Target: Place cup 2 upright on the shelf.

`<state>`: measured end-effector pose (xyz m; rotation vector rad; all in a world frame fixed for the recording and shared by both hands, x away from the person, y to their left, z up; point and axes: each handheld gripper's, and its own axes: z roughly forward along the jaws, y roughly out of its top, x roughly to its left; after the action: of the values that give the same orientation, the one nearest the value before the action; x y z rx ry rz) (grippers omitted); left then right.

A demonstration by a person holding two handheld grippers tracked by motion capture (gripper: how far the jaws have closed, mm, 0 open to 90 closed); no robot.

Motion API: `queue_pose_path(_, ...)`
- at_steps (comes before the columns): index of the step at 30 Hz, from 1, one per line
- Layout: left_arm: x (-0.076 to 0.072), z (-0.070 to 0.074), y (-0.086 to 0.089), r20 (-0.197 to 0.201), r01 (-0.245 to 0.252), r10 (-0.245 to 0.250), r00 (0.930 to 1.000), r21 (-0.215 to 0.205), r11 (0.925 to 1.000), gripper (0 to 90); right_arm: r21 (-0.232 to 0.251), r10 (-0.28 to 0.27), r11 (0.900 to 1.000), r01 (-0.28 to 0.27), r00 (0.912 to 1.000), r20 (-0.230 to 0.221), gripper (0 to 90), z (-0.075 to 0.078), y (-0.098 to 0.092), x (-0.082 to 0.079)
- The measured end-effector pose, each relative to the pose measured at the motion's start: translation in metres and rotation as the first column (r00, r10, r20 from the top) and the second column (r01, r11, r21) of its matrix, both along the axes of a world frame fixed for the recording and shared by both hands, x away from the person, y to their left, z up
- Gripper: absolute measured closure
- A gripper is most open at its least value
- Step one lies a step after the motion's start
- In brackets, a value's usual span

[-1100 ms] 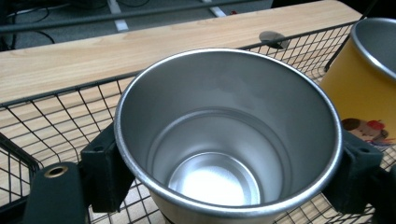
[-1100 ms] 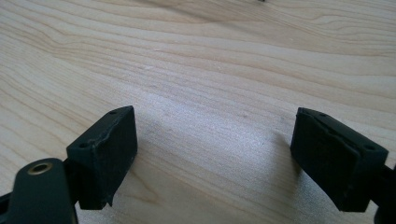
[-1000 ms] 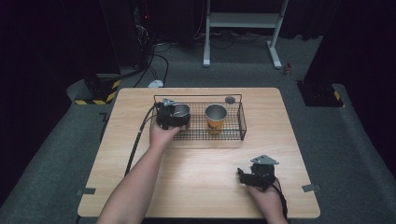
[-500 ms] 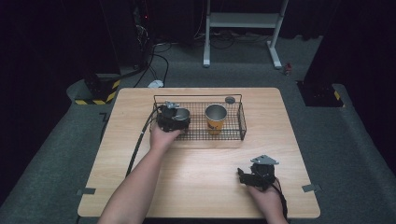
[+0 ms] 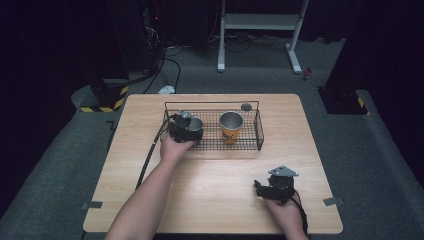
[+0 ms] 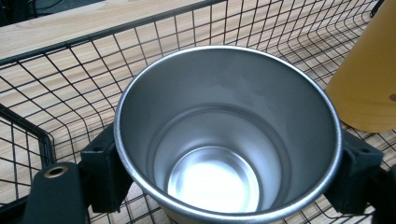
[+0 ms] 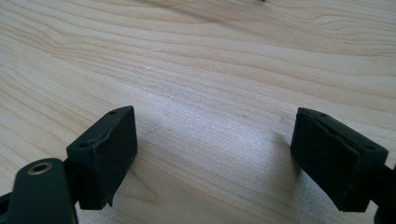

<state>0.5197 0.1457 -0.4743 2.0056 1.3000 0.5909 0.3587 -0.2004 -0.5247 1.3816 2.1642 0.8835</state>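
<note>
Your wooden table (image 5: 210, 200) carries everything here, and near its far edge stands the black wire basket (image 5: 259, 131), long side running across your view. Inside that basket, toward its right half, the orange cup (image 5: 231, 127) stands upright with its steel-lined mouth open to the ceiling; in your left gripper view its orange wall (image 6: 369, 79) rises just beside the cup you are holding. At the basket's left end your left gripper (image 5: 186, 129) is pinching the steel cup (image 5: 194, 124): the left gripper view looks straight down into the shiny cup (image 6: 226, 135), and the two black pads press against its outer wall on opposite sides, one at the lower left (image 6: 105, 175) and one at the lower right (image 6: 355, 175). The cup sits upright over the basket's mesh floor, inside the left corner; whether its base rests on the wire or hangs just above it you cannot tell from these views. Your right gripper (image 5: 261, 188) lies low over the bare wood near the table's front right, well apart from the basket, its jaws spread wide with nothing between them but tabletop. A small round grey cap (image 5: 246, 106) lies on the table just behind the basket's far rail.
</note>
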Motion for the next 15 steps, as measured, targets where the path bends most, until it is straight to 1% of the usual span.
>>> queue_pose_path(2, -0.0001, -0.0002, -0.0001, -0.002, -0.001, 0.001, 1.0000, -0.001, 1.0000, 18.6, 0.000, 0.000, 1.000, 0.000, 1.0000, 0.000, 14.7, 0.0000, 0.0000, 0.0000)
queue_pose_path(4, -0.0002, 0.0000, 0.0004, -0.009, 0.000, 0.000, 1.0000, 0.011, 0.9999, 18.4, 0.000, 0.000, 1.000, 0.000, 1.0000, 0.000, 14.7, 0.0000, 0.0000, 0.0000)
queue_pose_path(10, 0.0012, 0.0009, 0.0019, -0.041, 0.007, -0.006, 0.9991, 0.005, 1.0000, 17.7, -0.001, 0.001, 1.000, -0.001, 1.0000, 0.001, 14.6, 0.0000, -0.0001, 0.0001)
queue_pose_path(11, 0.0015, 0.0010, 0.0018, -0.046, 0.011, -0.011, 0.9989, 0.009, 0.9999, 17.2, -0.001, 0.001, 1.000, -0.001, 1.0000, 0.001, 14.7, 0.0000, -0.0001, 0.0001)
queue_pose_path(13, 0.0021, 0.0013, 0.0014, -0.056, 0.004, -0.004, 0.9984, 0.009, 1.0000, 14.6, 0.000, 0.000, 1.000, 0.000, 1.0000, 0.000, 14.7, 0.0000, 0.0000, 0.0000)
queue_pose_path(15, 0.0022, 0.0018, 0.0021, -0.057, 0.006, -0.006, 0.9984, 0.006, 1.0000, 14.5, 0.000, 0.000, 1.000, 0.000, 1.0000, 0.000, 14.7, 0.0000, 0.0000, 0.0000)
